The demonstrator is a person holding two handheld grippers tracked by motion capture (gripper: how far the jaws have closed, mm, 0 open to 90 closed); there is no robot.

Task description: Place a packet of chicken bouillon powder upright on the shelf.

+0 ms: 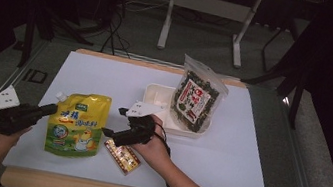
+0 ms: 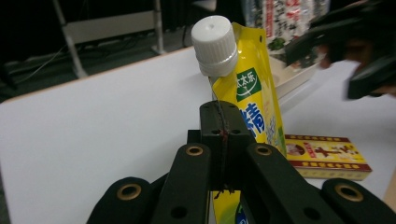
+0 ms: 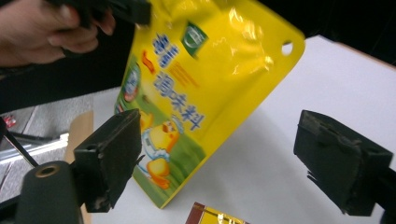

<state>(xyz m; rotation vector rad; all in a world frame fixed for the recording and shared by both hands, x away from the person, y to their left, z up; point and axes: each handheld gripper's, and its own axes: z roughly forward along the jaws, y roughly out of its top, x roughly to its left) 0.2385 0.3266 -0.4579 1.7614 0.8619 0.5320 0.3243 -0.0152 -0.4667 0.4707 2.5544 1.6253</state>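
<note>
1. Two grippers work the near-left of the table (image 1: 226, 148). The left gripper (image 1: 53, 107) has its jaws pressed together on the edge of the yellow pouch (image 1: 77, 125), just below the white cap (image 2: 214, 45).
2. The pouch is lifted by that corner, its bottom edge near or on the table; I cannot tell which.
3. The right gripper (image 1: 108, 132) hangs just beside the pouch's right edge, jaws spread wide and holding nothing.
4. A small red box (image 1: 122, 156) lies flat just below that gripper, untouched.
5. Farther back, a seaweed bag (image 1: 198, 100) leans in a white tray (image 1: 155, 94).
6. Judgement: the step in hand is lifting the pouch. Next, the right gripper likely needs to close on the free edge, sharing the load before any carry toward the tray.
</note>
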